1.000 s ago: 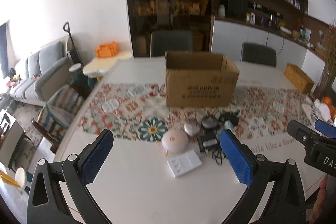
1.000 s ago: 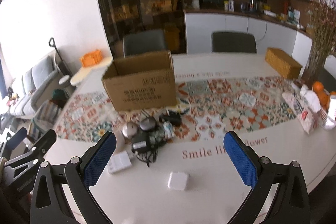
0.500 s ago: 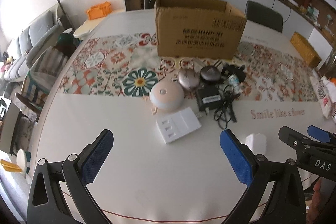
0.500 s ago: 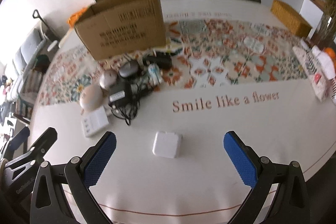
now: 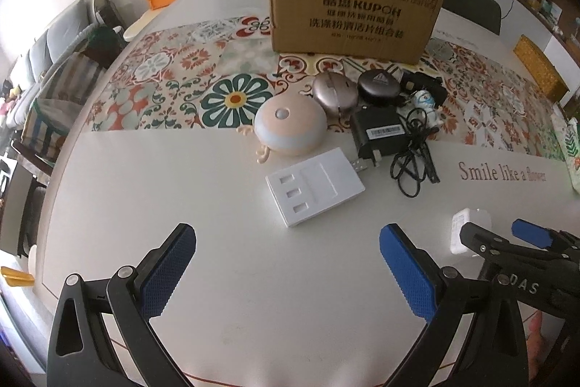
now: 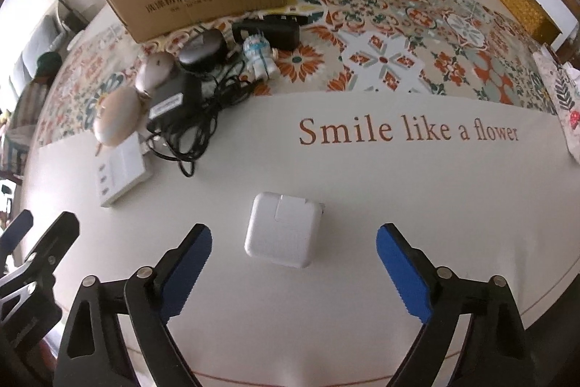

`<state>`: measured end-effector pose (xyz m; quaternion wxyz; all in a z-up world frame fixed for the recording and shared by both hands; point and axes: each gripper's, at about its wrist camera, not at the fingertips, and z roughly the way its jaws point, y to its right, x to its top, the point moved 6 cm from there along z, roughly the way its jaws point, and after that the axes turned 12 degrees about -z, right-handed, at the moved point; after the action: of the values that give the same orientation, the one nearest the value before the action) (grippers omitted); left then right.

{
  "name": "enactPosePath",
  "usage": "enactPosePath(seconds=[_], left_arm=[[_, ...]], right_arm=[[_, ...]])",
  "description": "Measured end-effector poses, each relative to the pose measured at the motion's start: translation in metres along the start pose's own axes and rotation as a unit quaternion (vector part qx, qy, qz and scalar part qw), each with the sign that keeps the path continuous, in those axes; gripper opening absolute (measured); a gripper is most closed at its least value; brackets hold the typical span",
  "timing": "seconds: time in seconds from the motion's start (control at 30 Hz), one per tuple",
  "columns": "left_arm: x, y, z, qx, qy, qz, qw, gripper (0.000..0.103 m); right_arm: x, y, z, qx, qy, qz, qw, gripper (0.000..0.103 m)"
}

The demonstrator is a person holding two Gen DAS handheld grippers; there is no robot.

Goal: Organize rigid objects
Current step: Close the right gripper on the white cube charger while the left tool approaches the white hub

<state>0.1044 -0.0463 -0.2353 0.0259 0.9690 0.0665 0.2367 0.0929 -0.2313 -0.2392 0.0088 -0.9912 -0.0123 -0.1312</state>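
Observation:
A white square charger (image 6: 282,234) lies flat on the white table (image 6: 398,205) between the blue pads of my right gripper (image 6: 293,242). Its jaws are closing, with a gap left on both sides of the charger. My left gripper (image 5: 286,242) hangs open over bare table, just short of a white flat multi-port block (image 5: 315,185). Behind it sit a round peach lamp (image 5: 290,126), a rose-gold case (image 5: 335,91), a black case (image 5: 378,82), a black adapter with cable (image 5: 380,133) and a small figurine (image 5: 427,104). An open cardboard box (image 5: 355,13) stands behind them.
A wicker basket (image 6: 518,2) sits at the far right of the table, and a patterned bag (image 6: 565,104) at the right edge. Dark chairs (image 5: 471,6) stand behind the table. The rounded near edge of the table runs just below both grippers.
Both grippers have dropped toward the table and tipped downward. The white charger now lies between the right gripper's fingers, which have narrowed slightly.

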Motion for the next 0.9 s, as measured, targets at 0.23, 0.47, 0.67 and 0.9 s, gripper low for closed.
enactPosePath(seconds=[0.23, 0.47, 0.67, 0.9], left_arm=[[-0.001, -0.001, 0.01, -0.002, -0.006, -0.002, 1.0, 0.103], [-0.002, -0.002, 0.014, -0.001, -0.009, 0.0, 1.0, 0.103], [-0.003, -0.001, 0.015, -0.005, -0.011, 0.0, 0.9999, 0.103], [-0.004, 0.001, 0.016, -0.008, -0.009, 0.003, 0.9999, 0.103]], right_arm=[[0.001, 0.001, 0.022, 0.002, -0.013, 0.01, 1.0, 0.08], [0.002, -0.002, 0.036, -0.01, -0.022, 0.009, 1.0, 0.071], [0.003, -0.009, 0.038, -0.025, -0.02, -0.001, 0.999, 0.059], [0.0, -0.022, 0.033, -0.019, -0.011, -0.02, 1.0, 0.048]])
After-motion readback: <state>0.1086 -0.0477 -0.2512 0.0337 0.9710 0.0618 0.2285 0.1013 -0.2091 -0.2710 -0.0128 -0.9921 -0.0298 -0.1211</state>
